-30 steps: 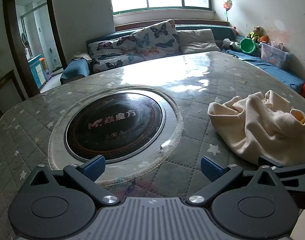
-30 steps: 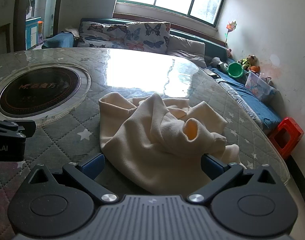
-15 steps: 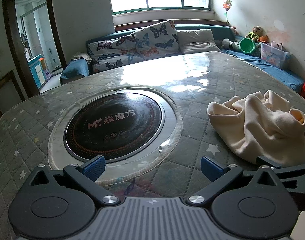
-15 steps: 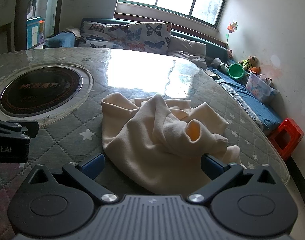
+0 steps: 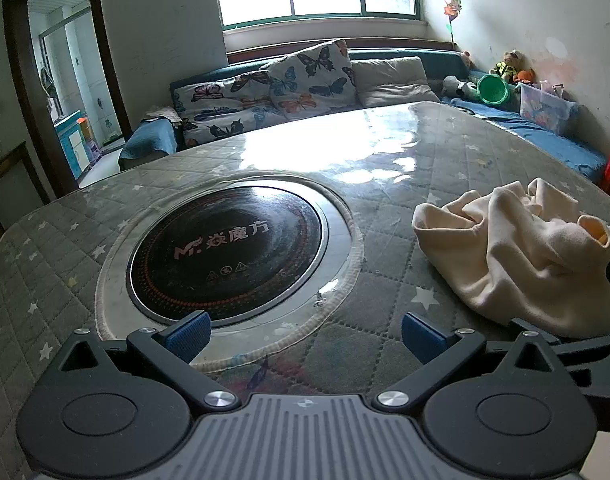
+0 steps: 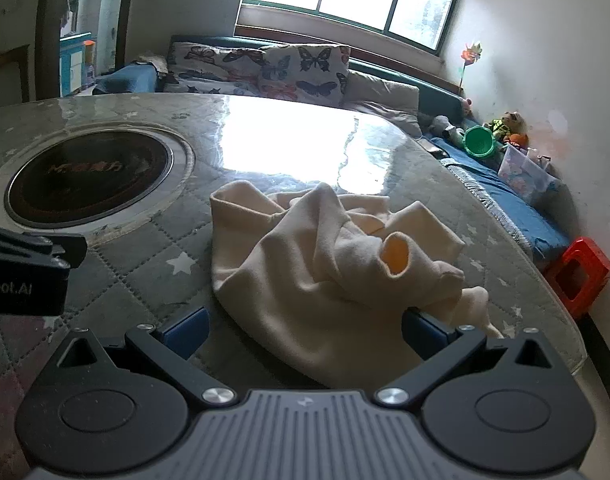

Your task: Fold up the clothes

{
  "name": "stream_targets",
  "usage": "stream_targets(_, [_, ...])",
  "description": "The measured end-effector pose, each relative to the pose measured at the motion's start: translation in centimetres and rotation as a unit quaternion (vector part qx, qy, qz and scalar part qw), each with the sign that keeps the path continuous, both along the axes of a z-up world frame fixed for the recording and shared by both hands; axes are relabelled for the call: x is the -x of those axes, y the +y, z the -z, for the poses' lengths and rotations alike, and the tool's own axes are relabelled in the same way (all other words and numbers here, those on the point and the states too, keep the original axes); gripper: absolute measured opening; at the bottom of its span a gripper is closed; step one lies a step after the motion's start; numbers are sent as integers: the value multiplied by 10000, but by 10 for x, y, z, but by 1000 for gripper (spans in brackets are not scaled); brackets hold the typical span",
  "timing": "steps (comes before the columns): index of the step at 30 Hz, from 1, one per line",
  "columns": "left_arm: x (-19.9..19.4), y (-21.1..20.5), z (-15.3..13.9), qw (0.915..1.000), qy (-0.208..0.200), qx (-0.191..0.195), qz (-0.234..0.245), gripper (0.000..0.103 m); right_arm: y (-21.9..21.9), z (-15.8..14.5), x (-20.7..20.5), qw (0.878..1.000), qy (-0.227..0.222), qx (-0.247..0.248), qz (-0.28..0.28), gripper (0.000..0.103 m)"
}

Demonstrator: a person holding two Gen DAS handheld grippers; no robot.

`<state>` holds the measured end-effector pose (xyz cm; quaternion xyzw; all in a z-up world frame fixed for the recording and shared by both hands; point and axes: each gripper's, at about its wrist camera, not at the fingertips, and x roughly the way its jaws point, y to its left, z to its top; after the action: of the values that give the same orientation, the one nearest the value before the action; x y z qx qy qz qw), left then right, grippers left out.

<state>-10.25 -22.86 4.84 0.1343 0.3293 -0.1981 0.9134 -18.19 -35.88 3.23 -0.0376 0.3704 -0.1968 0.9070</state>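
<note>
A crumpled cream garment (image 6: 325, 264) lies in a heap on the quilted star-pattern table (image 6: 117, 276), with a sleeve opening facing up. It also shows at the right in the left wrist view (image 5: 517, 256). My right gripper (image 6: 305, 332) is open, its fingers spread on either side of the garment's near edge, holding nothing. My left gripper (image 5: 305, 332) is open and empty over the table, just in front of the round cooktop (image 5: 229, 248) and left of the garment. The left gripper's body shows at the left in the right wrist view (image 6: 25, 268).
The black round cooktop (image 6: 89, 176) is set into the table left of the garment. A sofa with butterfly cushions (image 5: 289, 84) stands beyond the table's far edge. A red stool (image 6: 577, 272) and toys are on the right by the wall.
Both grippers have shifted slightly; the view of the garment in the right wrist view has moved a little rightward and closer. The garment itself has not moved.
</note>
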Motion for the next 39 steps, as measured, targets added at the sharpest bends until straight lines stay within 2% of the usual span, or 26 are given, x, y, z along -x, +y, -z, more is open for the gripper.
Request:
stream_targets(21, [-1, -6, 5, 9995, 207, -54, 220, 103, -16, 17, 18, 9993, 132, -334, 74, 103])
stream_targets(30, [0, -11, 8, 9987, 329, -57, 381, 103, -25, 21, 31, 9985, 41, -536, 76, 103])
stream_targets(39, [-2, -13, 12, 9974, 539, 8, 488, 103, -43, 30, 46, 9943, -9, -1048, 172, 103])
